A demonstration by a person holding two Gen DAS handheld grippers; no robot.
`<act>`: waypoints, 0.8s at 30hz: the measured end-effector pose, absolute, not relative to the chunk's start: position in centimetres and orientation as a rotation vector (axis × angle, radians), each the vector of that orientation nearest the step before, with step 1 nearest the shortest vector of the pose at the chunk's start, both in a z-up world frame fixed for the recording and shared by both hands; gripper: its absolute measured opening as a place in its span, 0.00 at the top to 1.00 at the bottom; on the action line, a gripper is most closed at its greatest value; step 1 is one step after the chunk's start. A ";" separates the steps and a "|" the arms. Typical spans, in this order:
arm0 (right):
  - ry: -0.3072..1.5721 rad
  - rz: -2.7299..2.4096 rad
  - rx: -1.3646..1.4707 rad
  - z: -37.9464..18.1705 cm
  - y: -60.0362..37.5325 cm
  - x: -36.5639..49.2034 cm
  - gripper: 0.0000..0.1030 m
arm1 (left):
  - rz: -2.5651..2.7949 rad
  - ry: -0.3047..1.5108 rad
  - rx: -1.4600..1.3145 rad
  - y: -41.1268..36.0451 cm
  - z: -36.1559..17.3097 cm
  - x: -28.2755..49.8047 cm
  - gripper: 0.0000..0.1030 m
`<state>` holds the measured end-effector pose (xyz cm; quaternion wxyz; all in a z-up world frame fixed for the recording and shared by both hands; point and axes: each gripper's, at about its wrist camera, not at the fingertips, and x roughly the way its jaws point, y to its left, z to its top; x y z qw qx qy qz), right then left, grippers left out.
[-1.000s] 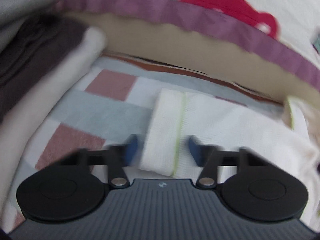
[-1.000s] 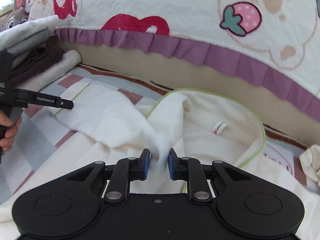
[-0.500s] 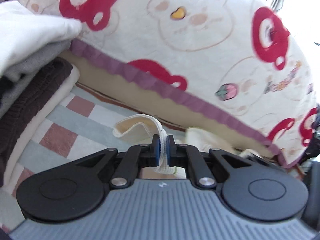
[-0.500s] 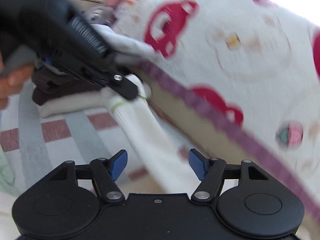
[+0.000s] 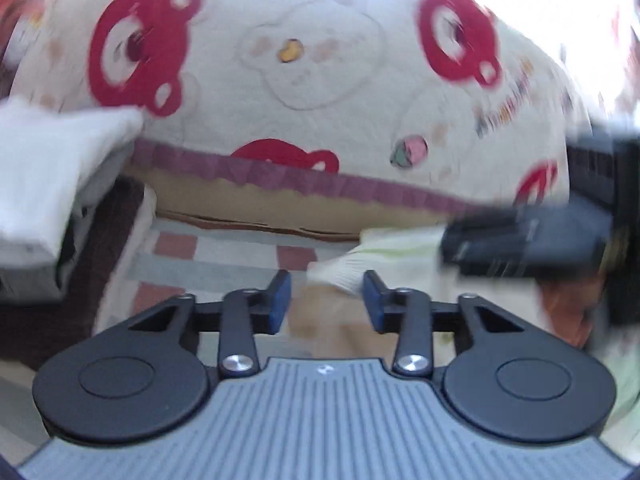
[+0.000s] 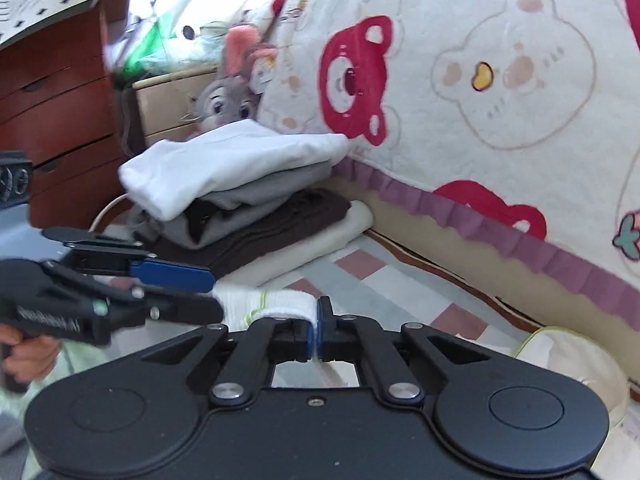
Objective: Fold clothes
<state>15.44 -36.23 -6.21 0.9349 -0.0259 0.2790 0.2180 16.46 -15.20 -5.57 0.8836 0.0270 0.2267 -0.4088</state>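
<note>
In the right wrist view, my right gripper (image 6: 315, 330) is shut on the white ribbed cuff (image 6: 276, 305) of a garment with green trim, held above the checked sheet (image 6: 360, 264). My left gripper (image 6: 200, 294) comes in from the left and stands open, its fingers around the cuff's far end. The left wrist view is blurred. There my left gripper (image 5: 326, 300) is open and the cuff (image 5: 340, 276) hangs just ahead of the right pad. The right gripper (image 5: 516, 240) shows as a dark blur holding the fabric. More cream garment (image 6: 560, 360) lies at the lower right.
A stack of folded clothes (image 6: 232, 168) sits on the sheet at the left, against a bear-patterned quilt (image 6: 480, 80) with a purple frill. Behind the stack are a plush toy (image 6: 228, 100) and wooden drawers (image 6: 52, 120). A hand (image 6: 16, 348) grips the left tool.
Half a second ago my left gripper was shut on the cuff and my right was open. Now the right is shut on the cuff and the left has opened.
</note>
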 end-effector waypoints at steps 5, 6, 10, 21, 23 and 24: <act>0.617 0.516 -0.049 -4.4 -36.7 15.4 0.98 | -0.998 0.295 0.261 -16.1 -4.8 12.7 0.36; 0.620 0.528 -0.051 -4.1 -36.5 15.3 0.98 | -1.024 0.273 0.265 -16.2 -4.6 12.1 0.36; 0.644 0.605 -0.049 -3.3 -36.0 14.9 0.98 | -0.989 0.250 0.260 -17.0 -4.6 11.3 0.36; 0.479 0.653 0.149 -1.9 -39.4 13.7 0.58 | -0.986 0.421 0.160 -14.7 -1.2 18.6 0.94; 0.481 0.635 0.319 -3.8 -42.4 13.7 0.60 | -0.896 0.443 0.108 -12.1 0.5 21.1 0.94; 0.496 0.578 0.395 -5.3 -43.8 13.8 0.59 | -0.850 0.453 0.082 -10.7 1.4 22.3 0.94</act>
